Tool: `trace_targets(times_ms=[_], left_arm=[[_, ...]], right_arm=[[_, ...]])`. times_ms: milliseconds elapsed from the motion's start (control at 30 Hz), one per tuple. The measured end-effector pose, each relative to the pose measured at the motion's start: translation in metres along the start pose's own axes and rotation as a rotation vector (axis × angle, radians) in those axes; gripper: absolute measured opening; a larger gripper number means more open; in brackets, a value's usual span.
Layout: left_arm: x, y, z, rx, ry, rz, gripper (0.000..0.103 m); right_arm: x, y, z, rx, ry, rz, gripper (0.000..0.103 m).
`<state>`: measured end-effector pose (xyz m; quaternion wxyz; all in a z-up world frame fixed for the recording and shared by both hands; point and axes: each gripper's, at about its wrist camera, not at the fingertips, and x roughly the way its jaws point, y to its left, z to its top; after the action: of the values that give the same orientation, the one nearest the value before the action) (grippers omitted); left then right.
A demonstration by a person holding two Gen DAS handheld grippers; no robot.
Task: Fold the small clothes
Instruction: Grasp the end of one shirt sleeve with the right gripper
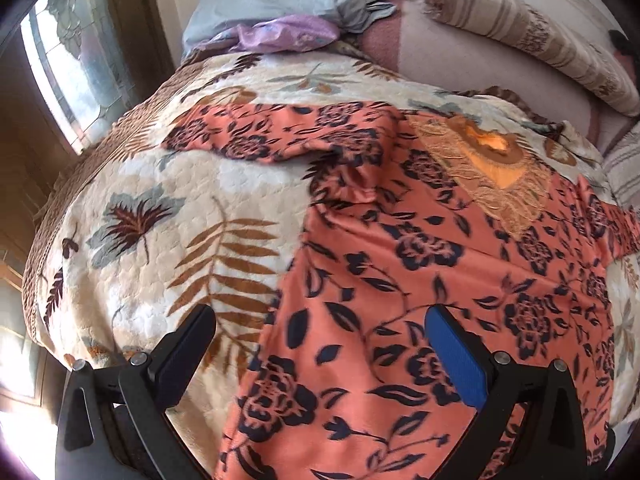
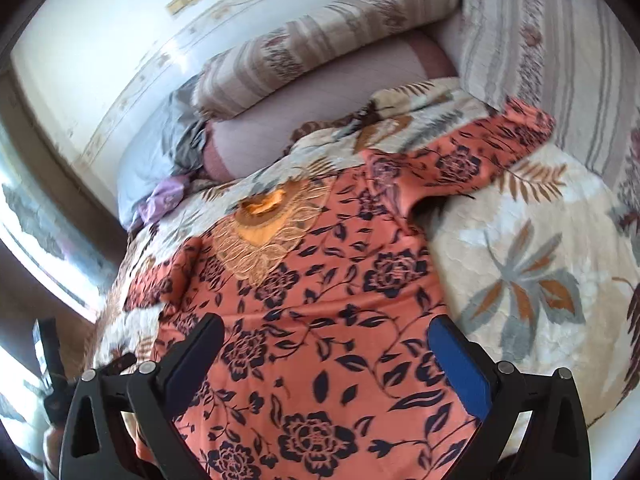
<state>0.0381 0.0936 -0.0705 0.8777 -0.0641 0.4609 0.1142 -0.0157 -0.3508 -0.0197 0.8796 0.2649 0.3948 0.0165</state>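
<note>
A small coral-orange dress (image 1: 420,280) with dark navy flowers and a gold embroidered neckline (image 1: 492,168) lies spread flat on a bed. Both its sleeves are stretched out sideways. In the left wrist view my left gripper (image 1: 320,320) hovers open over the dress's left hem edge, nothing between its fingers. In the right wrist view the same dress (image 2: 320,300) fills the middle, neckline (image 2: 268,216) toward the pillows. My right gripper (image 2: 326,328) hangs open above the lower part of the dress and holds nothing.
The dress rests on a cream leaf-patterned blanket (image 1: 160,208). Striped pillows (image 2: 320,32) and a pale blue and purple bundle of cloth (image 1: 288,8) lie at the head of the bed. A window (image 1: 68,72) is to the left, beyond the bed's edge.
</note>
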Motion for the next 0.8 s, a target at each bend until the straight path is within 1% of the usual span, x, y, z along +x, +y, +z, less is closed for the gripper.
trace_targets(times_ms=[133,167,233,267,300,333,367,400,467,533,600,633,667,733,767,800], left_arm=[[0.037,0.045,0.004,-0.128,0.068,0.05,0.103],[0.047,0.055,0.005,-0.16,0.08,0.06,0.103],[0.058,0.077,0.01,-0.211,0.079,0.102,0.103],[0.065,0.087,0.012,-0.24,0.079,0.116,0.103],[0.071,0.096,0.015,-0.268,0.079,0.133,0.103],[0.075,0.104,0.017,-0.293,0.075,0.15,0.103],[0.078,0.112,0.02,-0.314,0.064,0.164,0.103],[0.082,0.119,0.024,-0.331,0.055,0.179,0.103],[0.088,0.129,0.028,-0.348,0.049,0.205,0.103],[0.096,0.138,0.029,-0.362,0.046,0.214,0.103],[0.106,0.15,0.026,-0.392,0.069,0.212,0.103],[0.109,0.153,0.024,-0.397,0.057,0.218,0.103],[0.109,0.152,0.023,-0.387,0.03,0.228,0.103],[0.109,0.15,0.021,-0.358,0.01,0.233,0.103],[0.108,0.15,0.019,-0.358,-0.004,0.225,0.103],[0.107,0.152,0.016,-0.364,-0.019,0.21,0.103]], right_arm=[[0.007,-0.094,0.054,0.301,-0.055,0.055,0.103],[0.01,-0.114,0.067,0.353,-0.077,0.063,0.102],[0.021,-0.148,0.095,0.422,-0.112,0.049,0.098],[0.028,-0.164,0.109,0.449,-0.125,0.034,0.093],[0.036,-0.179,0.122,0.476,-0.132,0.019,0.09],[0.045,-0.193,0.135,0.496,-0.137,0.005,0.087],[0.053,-0.204,0.147,0.509,-0.138,-0.018,0.079],[0.061,-0.216,0.159,0.524,-0.139,-0.042,0.073],[0.077,-0.234,0.179,0.545,-0.149,-0.085,0.073],[0.091,-0.25,0.195,0.571,-0.161,-0.109,0.073],[0.104,-0.26,0.21,0.573,-0.161,-0.141,0.073],[0.109,-0.263,0.215,0.567,-0.16,-0.16,0.073],[0.115,-0.267,0.221,0.559,-0.158,-0.181,0.073],[0.124,-0.271,0.228,0.546,-0.151,-0.217,0.073],[0.129,-0.272,0.232,0.531,-0.15,-0.237,0.068],[0.132,-0.272,0.235,0.515,-0.148,-0.263,0.06]])
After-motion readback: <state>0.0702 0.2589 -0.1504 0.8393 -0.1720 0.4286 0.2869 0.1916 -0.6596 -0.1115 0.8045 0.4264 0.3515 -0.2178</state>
